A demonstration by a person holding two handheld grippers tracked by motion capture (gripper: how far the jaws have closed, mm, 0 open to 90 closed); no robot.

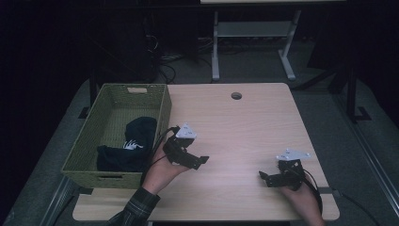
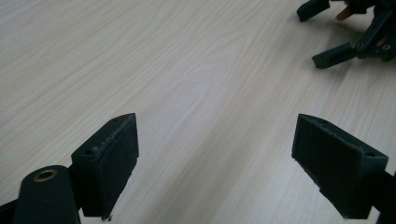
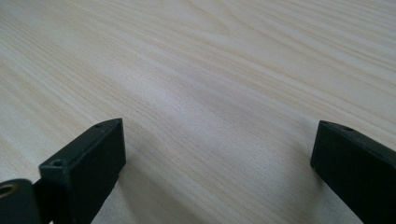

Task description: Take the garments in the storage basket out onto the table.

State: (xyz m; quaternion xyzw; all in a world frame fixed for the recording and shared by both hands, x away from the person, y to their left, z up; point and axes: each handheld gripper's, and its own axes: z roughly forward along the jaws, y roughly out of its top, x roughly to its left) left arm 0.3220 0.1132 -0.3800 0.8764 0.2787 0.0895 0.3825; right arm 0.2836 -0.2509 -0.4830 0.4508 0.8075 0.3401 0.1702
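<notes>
1. The left gripper [image 1: 203,160] sits low over the near-left part of the light wooden table [image 1: 244,122], just to the right of the green woven basket [image 1: 165,101]; the person's left hand [image 1: 162,170], in a plaid sleeve [image 1: 136,209], holds it from below.
2. In the left gripper view its jaws stand wide apart with only bare wood grain between the two black pads [image 2: 119,154]; they hold nothing.
3. The right gripper [image 1: 263,178] rests near the table's near-right corner, held by the right hand [image 1: 301,197], with its grey three-cornered plate [image 1: 292,154] on top. It also appears at the upper right of the left gripper view [image 2: 343,35], well apart from the left jaws.
4. In the right gripper view the right jaws are likewise spread wide, pads [image 3: 100,151] flanking empty table surface; nothing is gripped.
5. The dark garment [image 1: 129,143], black cloth with a small white print, lies bunched inside the basket toward its near-right part.
6. The garment is to the left of the left gripper, on the other side of the basket's right wall, near it but not touching; the left jaws point away from it, toward the right.
7. The right gripper is well apart from both the garment and the basket, with open table between.
</notes>
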